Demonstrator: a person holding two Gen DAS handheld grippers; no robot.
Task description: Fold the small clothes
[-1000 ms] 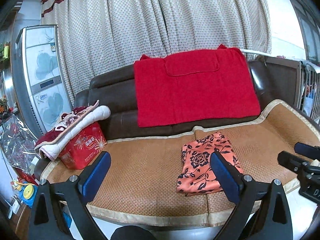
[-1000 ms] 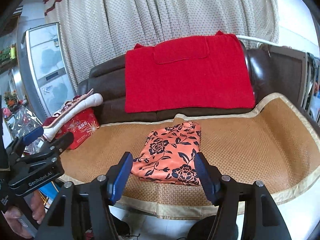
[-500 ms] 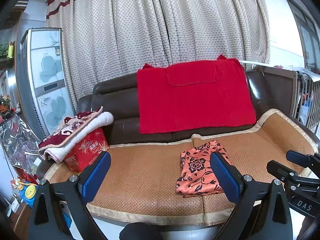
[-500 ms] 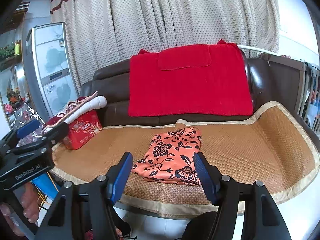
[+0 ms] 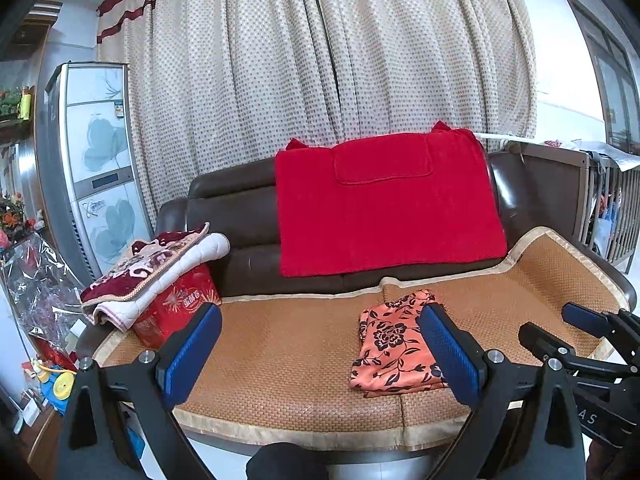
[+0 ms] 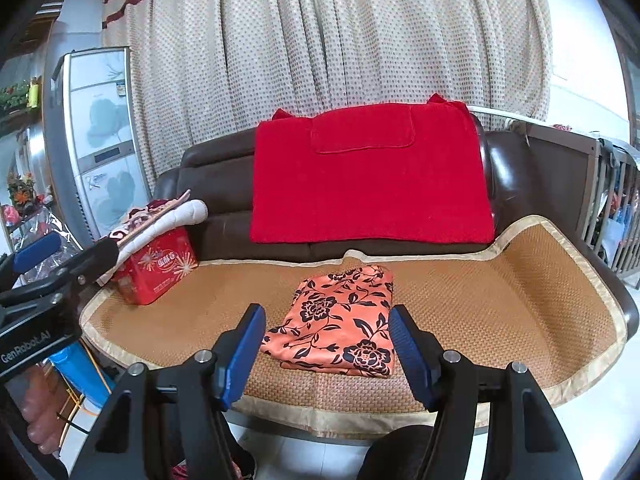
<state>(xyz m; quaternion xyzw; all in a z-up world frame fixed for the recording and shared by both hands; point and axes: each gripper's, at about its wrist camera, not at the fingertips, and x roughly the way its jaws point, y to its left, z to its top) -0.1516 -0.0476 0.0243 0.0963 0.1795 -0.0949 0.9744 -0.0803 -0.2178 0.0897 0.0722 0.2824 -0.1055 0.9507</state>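
The folded orange garment with black flowers [image 6: 340, 320] lies on the woven rattan sofa mat [image 6: 500, 304], dead ahead of the right tongs [image 6: 326, 346], its long axis running away from them. The left tongs [image 5: 318, 354] sit off to its left. Both gape empty, short of the mat's front edge, with bare mat either side.

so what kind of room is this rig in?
Most likely a home living room: a brown leather sofa with a woven mat on its seat, floor-length dotted curtains behind it, and a tall floral-panelled fridge on the left.
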